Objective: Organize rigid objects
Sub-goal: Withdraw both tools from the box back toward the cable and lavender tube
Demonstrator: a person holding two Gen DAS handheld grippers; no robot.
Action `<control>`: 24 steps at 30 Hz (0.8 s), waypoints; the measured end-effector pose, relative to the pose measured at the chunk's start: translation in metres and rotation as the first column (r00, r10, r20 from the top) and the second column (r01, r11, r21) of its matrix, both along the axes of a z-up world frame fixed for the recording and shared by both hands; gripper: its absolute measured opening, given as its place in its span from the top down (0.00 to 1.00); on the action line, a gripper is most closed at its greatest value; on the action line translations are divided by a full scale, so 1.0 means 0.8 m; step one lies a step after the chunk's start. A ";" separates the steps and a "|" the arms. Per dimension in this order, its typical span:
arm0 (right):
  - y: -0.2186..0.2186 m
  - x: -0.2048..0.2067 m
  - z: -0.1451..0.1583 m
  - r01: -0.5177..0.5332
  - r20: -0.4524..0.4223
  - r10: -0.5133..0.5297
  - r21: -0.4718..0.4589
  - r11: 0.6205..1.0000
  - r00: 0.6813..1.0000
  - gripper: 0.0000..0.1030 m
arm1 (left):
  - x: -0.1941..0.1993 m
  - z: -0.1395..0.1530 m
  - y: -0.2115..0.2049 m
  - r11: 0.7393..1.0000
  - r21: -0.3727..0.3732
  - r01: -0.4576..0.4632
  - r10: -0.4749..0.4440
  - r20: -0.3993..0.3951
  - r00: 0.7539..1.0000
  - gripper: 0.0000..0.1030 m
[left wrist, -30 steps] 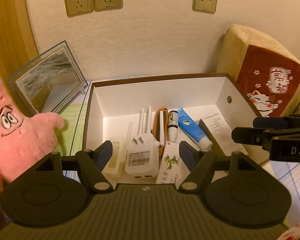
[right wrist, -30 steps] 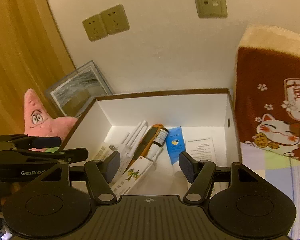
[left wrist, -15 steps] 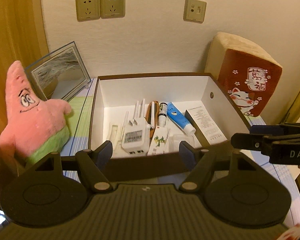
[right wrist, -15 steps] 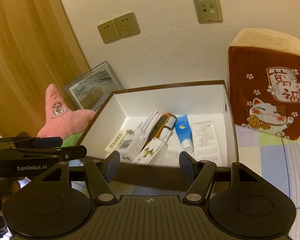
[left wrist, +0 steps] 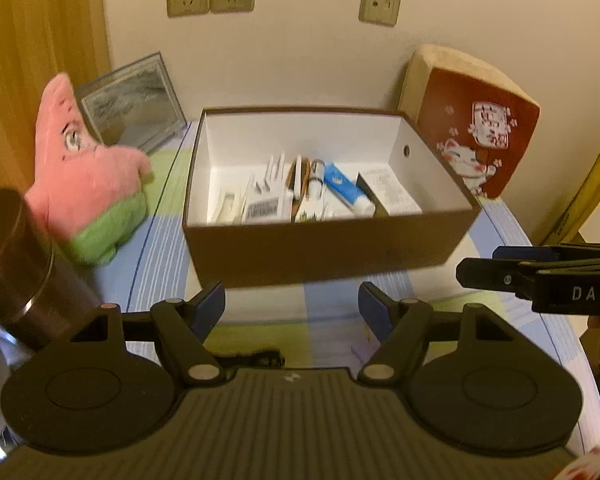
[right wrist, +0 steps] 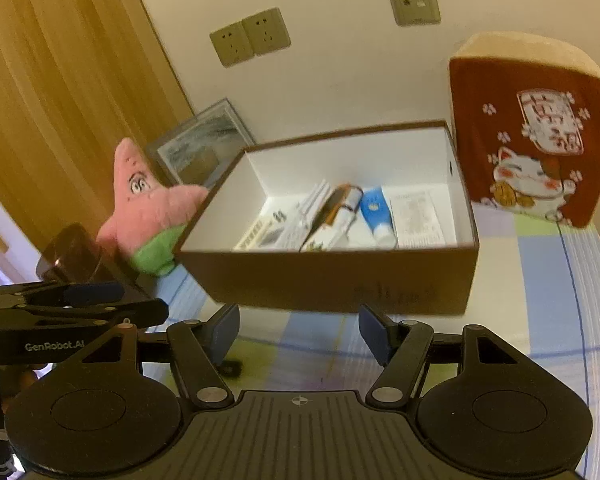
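Straight ahead of your left claw point(left wrist: 292, 304), whose fingers are spread with nothing between them, the brown wall of the box point(left wrist: 328, 246) blocks any level pass, while its open top is free from above. To that claw's left a dark cylindrical cup point(left wrist: 16, 268) and the pink plush star point(left wrist: 88, 192) crowd the way. Ahead and right of your right claw point(right wrist: 299, 330), the red cat cushion point(right wrist: 528, 160) stands just beside the box, with bare checked cloth point(right wrist: 540, 280) nearer you.

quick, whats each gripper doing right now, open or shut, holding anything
Left gripper: open, holding nothing, in front of the box.
Right gripper: open, holding nothing, also facing the box.
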State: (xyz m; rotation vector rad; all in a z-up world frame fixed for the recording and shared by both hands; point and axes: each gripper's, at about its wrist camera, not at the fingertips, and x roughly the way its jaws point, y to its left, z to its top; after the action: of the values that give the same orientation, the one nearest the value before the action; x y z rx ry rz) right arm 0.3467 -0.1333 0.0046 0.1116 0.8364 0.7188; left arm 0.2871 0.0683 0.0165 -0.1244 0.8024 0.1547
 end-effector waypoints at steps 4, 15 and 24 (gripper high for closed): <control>-0.007 -0.017 -0.014 -0.004 -0.036 0.004 -0.011 1.000 0.999 0.38 | -0.019 -0.010 -0.003 1.000 -0.015 -0.010 0.010 -0.023 1.000 0.32; -0.018 -0.055 -0.046 -0.022 -0.092 0.017 -0.058 0.998 0.996 0.38 | -0.063 -0.038 -0.015 0.999 -0.029 -0.045 0.042 -0.093 0.995 0.32; -0.023 -0.073 -0.073 -0.044 -0.133 0.030 -0.104 0.994 0.991 0.38 | -0.088 -0.067 -0.016 0.996 -0.047 -0.080 0.071 -0.162 0.984 0.32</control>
State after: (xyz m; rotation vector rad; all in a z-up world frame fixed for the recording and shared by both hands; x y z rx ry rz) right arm 0.2883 -0.1519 -0.0537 0.0478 1.0036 0.7055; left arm 0.2163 0.0555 -0.0370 -0.1951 0.9631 0.2167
